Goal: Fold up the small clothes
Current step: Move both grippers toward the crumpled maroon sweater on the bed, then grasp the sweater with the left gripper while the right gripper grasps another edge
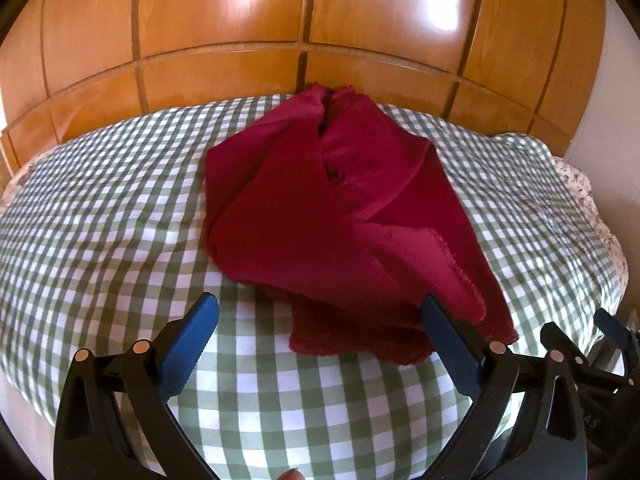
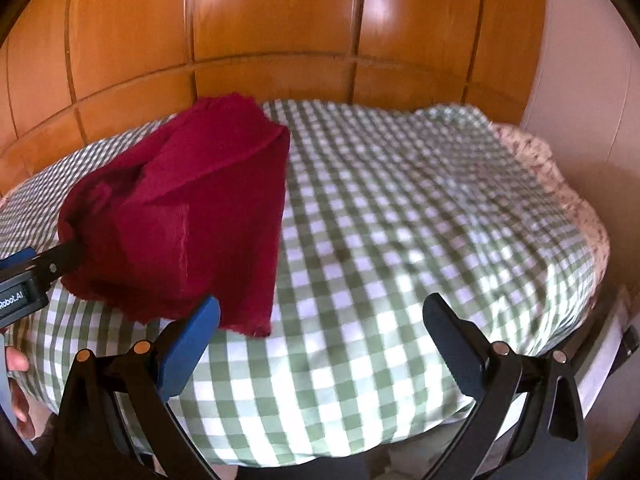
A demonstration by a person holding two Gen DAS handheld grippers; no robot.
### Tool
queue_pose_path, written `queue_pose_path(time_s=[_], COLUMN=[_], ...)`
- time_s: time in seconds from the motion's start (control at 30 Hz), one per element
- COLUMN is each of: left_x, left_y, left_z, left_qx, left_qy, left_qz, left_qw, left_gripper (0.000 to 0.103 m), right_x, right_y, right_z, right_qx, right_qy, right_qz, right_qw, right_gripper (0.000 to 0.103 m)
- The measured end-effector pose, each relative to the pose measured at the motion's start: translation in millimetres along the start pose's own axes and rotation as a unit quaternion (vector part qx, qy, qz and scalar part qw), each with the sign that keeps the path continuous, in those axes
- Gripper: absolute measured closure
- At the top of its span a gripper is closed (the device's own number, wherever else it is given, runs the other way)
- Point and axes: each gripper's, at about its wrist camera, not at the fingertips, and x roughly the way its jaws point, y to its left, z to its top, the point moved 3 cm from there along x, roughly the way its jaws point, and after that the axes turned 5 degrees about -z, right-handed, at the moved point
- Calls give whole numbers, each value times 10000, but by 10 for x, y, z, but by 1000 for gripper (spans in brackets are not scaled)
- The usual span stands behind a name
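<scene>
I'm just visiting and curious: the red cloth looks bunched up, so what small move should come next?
Probably close the left gripper on the near edge of the red cloth and pull it flat. The cloth lies crumpled on the checked cover, its edge between the open fingers, and both grippers are empty.

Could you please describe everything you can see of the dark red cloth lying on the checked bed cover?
The dark red cloth is one piece of soft, matte, woven-looking fabric with raw, slightly frayed edges. It lies crumpled in loose overlapping folds, not yet neatly folded, on the green-and-white checked cover, its far end bunched near the wooden panelling. The left gripper is open at its near edge, one blue finger overlapping the fabric. The right gripper is open and looks clear of it.
</scene>
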Motion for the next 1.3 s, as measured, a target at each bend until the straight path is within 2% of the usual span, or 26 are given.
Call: queue_pose_path(time_s=[0.13,0.37,0.9,1.13,1.3], left_x=[-23,-106,-188,-110,-117], left_y=[14,81,327,356,326], left_z=[-40,-56,-129,-136,-2], left_qx=[130,129,-70,-112,-313], left_qy=[50,58,89,180,111], left_qz=[138,289,465,288,-211], left_qw=[9998,9995,9989,9994,9992], left_gripper=[3,3,3,3,3], right_x=[55,13,-10,78,81], right_y=[-61,-101,76,-75,-193], right_z=[-26,-12,-119,-275,-266], right_qx=[243,352,-33,-2,116], right_qy=[190,158,135,393,424], right_qz=[9,9,28,-175,-299], right_qw=[9995,9993,9999,9991,9986], right_gripper=[2,2,2,2,2])
